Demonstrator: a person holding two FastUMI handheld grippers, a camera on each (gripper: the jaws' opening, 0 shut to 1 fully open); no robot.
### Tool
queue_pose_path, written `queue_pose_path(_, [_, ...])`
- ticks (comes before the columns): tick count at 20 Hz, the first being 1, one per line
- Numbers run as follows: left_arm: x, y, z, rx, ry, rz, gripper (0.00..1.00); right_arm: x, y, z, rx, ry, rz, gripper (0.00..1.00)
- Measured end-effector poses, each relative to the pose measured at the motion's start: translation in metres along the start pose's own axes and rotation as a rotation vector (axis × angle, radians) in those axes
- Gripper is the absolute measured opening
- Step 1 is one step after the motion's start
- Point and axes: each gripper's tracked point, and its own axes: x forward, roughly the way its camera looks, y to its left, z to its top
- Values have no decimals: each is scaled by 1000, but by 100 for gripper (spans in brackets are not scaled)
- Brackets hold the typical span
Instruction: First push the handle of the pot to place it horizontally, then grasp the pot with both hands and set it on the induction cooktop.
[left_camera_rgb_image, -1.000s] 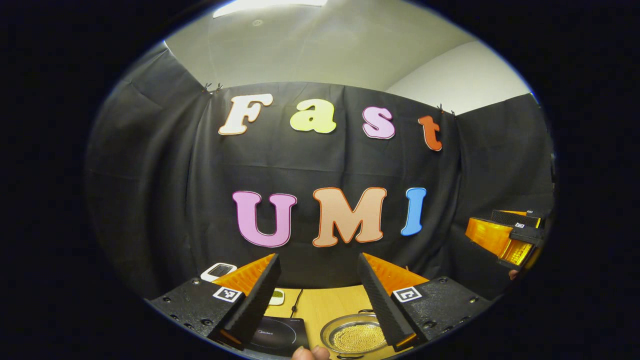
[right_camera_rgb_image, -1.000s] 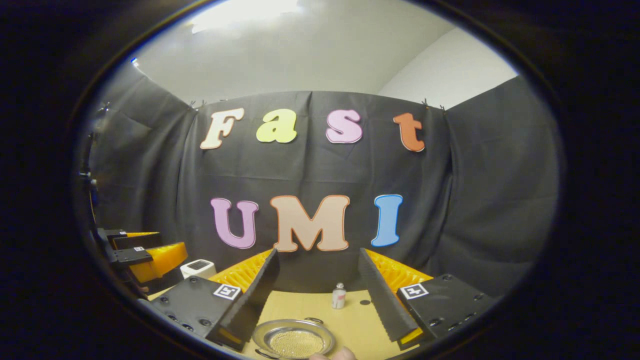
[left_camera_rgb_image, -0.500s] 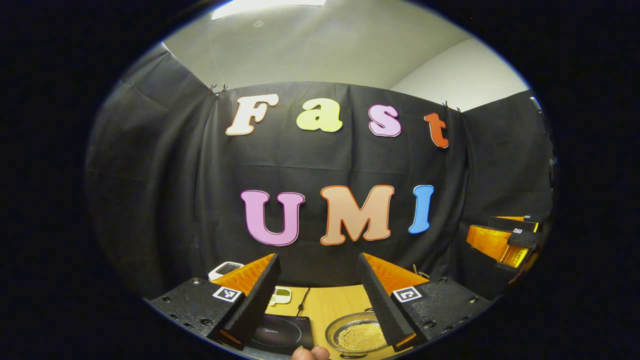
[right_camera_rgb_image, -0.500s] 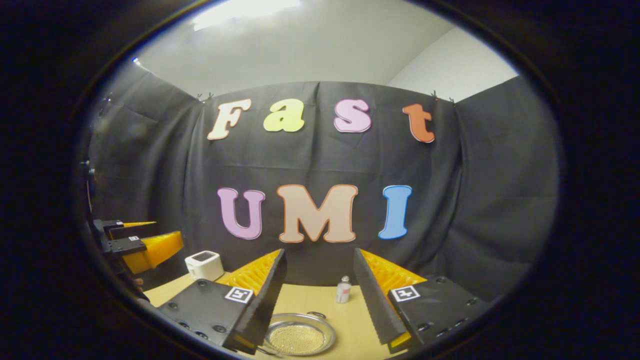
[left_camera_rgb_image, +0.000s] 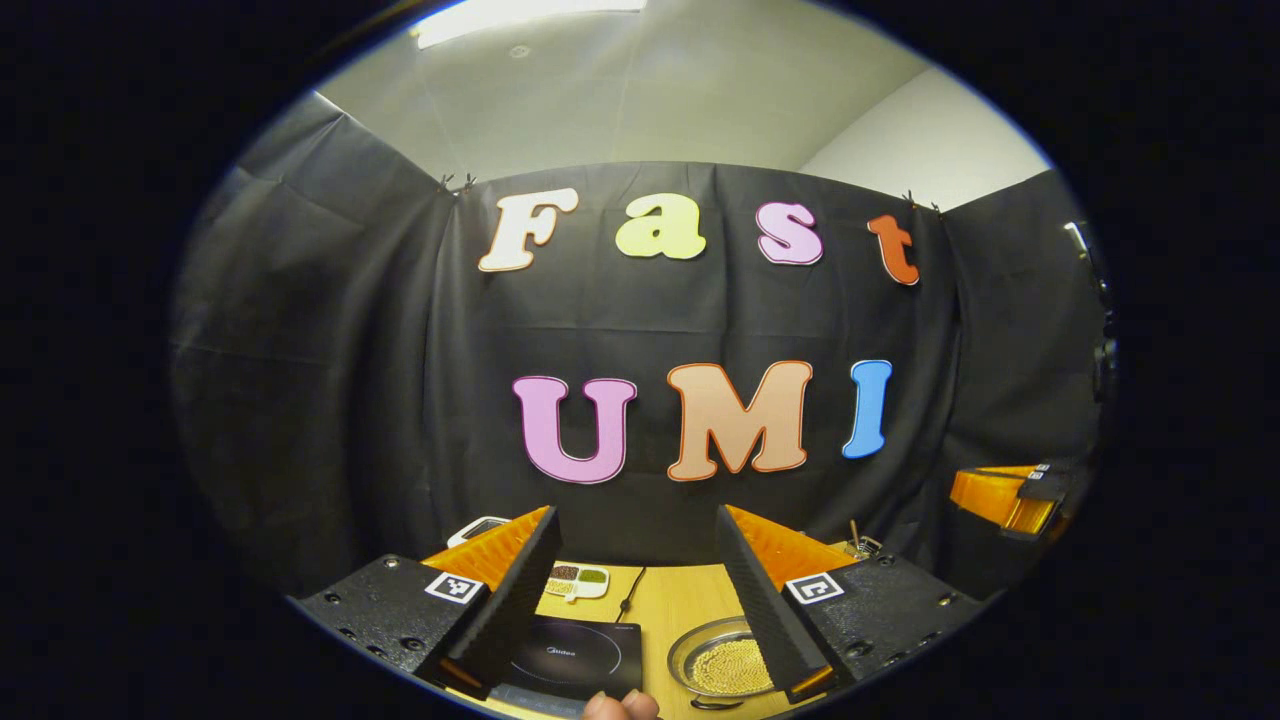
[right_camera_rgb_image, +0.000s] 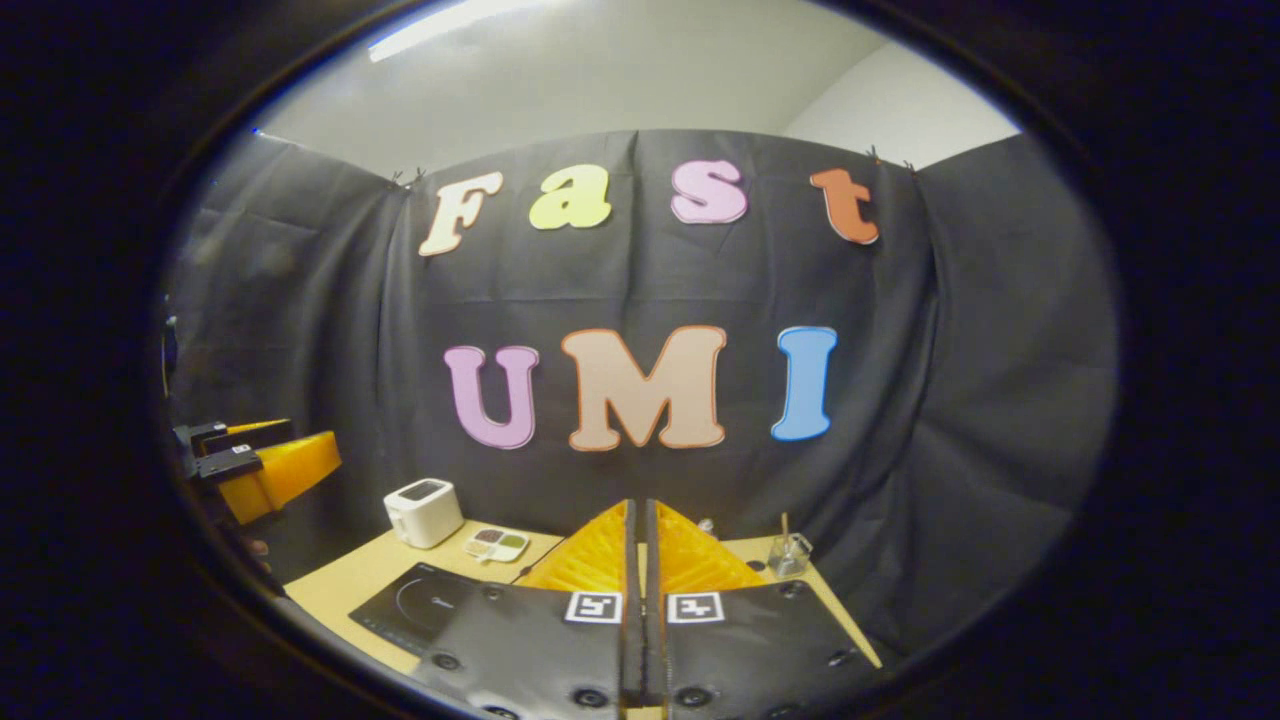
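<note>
Steel shines from the shallow round metal pot (left_camera_rgb_image: 722, 662) full of pale beads; we see it on the wooden table (left_camera_rgb_image: 680, 600), just right of the flat black induction cooktop (left_camera_rgb_image: 572, 655), whose faint brand mark we cannot read. Its handle direction is hidden (a finger covers the rim). Our left claw (left_camera_rgb_image: 640, 610) is spread wide above them; our right claw (right_camera_rgb_image: 640, 600) is pressed together, empty. A white toaster (right_camera_rgb_image: 423, 511) stands far back.

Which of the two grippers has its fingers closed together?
The right gripper: in the right gripper view its two fingers meet with no gap and nothing between them. The left gripper has fingers wide apart, empty.
</note>
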Motion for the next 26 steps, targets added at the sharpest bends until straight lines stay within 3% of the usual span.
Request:
queue_pose_path(5, [-9, -1, -13, 11, 26, 29, 94, -6, 9, -29, 23, 59, 79, 0])
queue_pose_path(6, [-11, 1, -15, 17, 33, 39, 90, -4, 12, -32, 28, 60, 92, 3])
queue_pose_path(10, [-15, 7, -18, 26, 21, 46, 94, 0, 21, -55, 45, 103, 120, 0])
queue_pose_path(11, [-10, 11, -22, 23, 26, 43, 94, 2, 22, -65, 48, 125, 115, 7])
queue_pose_path(12, [-5, 14, -26, 20, 27, 35, 93, 3, 25, -73, 51, 138, 108, 0])
queue_pose_path(19, [52, 48, -50, 15, 44, -82, 90, 22, 53, -144, 72, 284, 13, 2])
queue_pose_path(23, [80, 57, -67, 21, 35, -180, 94, 23, 65, -193, 50, 379, -59, 0])
queue_pose_path(24, [85, 61, -71, 27, 29, -197, 94, 25, 68, -201, 50, 395, -76, 7])
queue_pose_path(26, [93, 67, -83, 23, 43, -229, 90, 27, 70, -224, 52, 438, -116, 2])
